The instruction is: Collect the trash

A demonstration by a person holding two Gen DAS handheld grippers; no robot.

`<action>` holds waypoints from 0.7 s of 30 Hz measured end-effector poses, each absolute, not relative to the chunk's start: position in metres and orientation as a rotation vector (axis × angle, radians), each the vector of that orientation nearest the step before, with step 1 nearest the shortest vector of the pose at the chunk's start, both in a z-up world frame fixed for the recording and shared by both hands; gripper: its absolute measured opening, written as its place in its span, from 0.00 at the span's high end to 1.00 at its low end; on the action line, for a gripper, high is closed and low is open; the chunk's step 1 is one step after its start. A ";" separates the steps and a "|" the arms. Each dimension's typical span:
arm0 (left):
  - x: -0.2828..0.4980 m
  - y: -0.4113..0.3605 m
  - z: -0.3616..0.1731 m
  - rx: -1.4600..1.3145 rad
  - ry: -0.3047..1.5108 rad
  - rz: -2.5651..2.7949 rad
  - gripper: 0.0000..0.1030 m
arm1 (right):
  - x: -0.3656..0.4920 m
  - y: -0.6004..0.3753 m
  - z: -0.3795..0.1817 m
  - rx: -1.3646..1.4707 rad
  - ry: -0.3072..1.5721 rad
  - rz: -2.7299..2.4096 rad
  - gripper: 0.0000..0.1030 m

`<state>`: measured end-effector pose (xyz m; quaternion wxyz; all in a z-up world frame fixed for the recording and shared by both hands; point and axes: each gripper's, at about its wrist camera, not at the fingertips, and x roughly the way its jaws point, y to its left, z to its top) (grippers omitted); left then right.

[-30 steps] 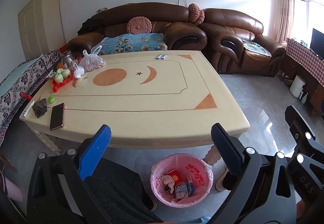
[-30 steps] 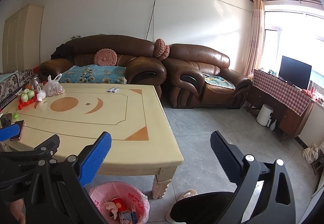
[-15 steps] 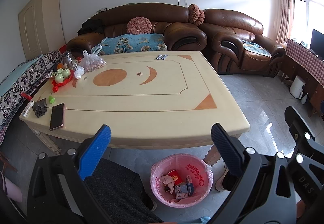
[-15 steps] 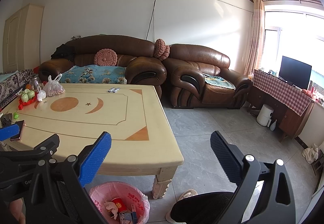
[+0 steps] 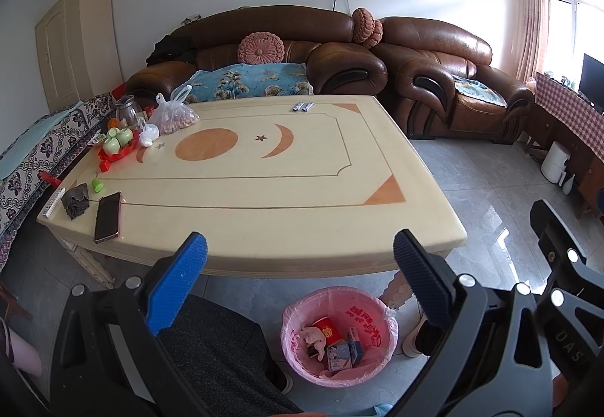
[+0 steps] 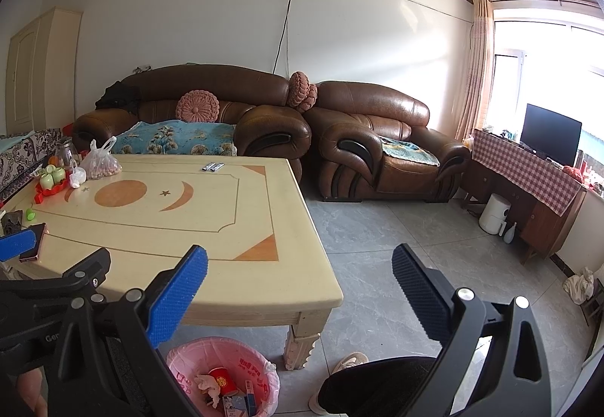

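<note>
A: How does the left hand-held gripper (image 5: 300, 273) stand?
B: Its jaws are spread wide with nothing between them, raised over the near edge of the counter (image 5: 264, 198). The right hand-held gripper (image 6: 300, 285) is just as wide and empty, off the counter's near right corner, above the floor.

A: Where is the trash?
B: In the trash bin (image 5: 339, 336), lined with a pink bag, on the floor just past the counter's near edge, beside the near right leg. A red paper cup (image 5: 327, 329), crumpled tissue (image 5: 312, 337) and small cartons (image 5: 345, 351) lie inside.

A: What lies on the counter?
B: By the near left corner, a phone (image 5: 108, 217), a dark crumpled cloth (image 5: 76, 200) just beside it and a small green cap (image 5: 97, 185). Toward the far left corner, a red tray with green cups (image 5: 117, 145), a glass jar (image 5: 128, 111) and a clear bag of nuts (image 5: 173, 117), with a small white bag (image 5: 148, 135) touching the tray's right side. Near the far edge, two small silver wrappers (image 5: 303, 107) lie side by side. The middle is bare.

A: Any person in view?
B: Dark trousers and a pale shoe (image 6: 349, 362) on the floor by the bin.
</note>
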<state>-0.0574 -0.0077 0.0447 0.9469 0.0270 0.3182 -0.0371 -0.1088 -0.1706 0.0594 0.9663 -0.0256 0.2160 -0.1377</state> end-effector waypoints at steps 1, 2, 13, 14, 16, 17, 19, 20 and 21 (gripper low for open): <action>-0.057 -0.007 0.045 0.057 0.647 -0.075 0.06 | -0.109 -0.171 0.060 -0.052 0.437 -0.279 0.07; -0.057 -0.007 0.046 0.056 0.646 -0.075 0.06 | -0.108 -0.171 0.059 -0.051 0.437 -0.279 0.07; -0.053 -0.002 0.046 0.036 0.670 -0.097 0.06 | -0.110 -0.172 0.060 -0.048 0.439 -0.275 0.07; -0.052 -0.002 0.046 0.036 0.675 -0.099 0.06 | -0.110 -0.172 0.060 -0.049 0.439 -0.275 0.07; -0.051 0.000 0.046 0.024 0.673 -0.098 0.06 | -0.110 -0.172 0.060 -0.047 0.440 -0.274 0.07; -0.051 0.002 0.046 0.020 0.672 -0.096 0.06 | -0.110 -0.172 0.060 -0.046 0.439 -0.274 0.07; -0.051 0.004 0.046 0.013 0.672 -0.098 0.06 | -0.109 -0.173 0.060 -0.047 0.438 -0.276 0.07; -0.052 0.004 0.046 0.011 0.668 -0.094 0.06 | -0.109 -0.173 0.060 -0.047 0.438 -0.277 0.07; -0.052 0.004 0.047 0.012 0.662 -0.089 0.06 | -0.109 -0.173 0.060 -0.046 0.439 -0.275 0.07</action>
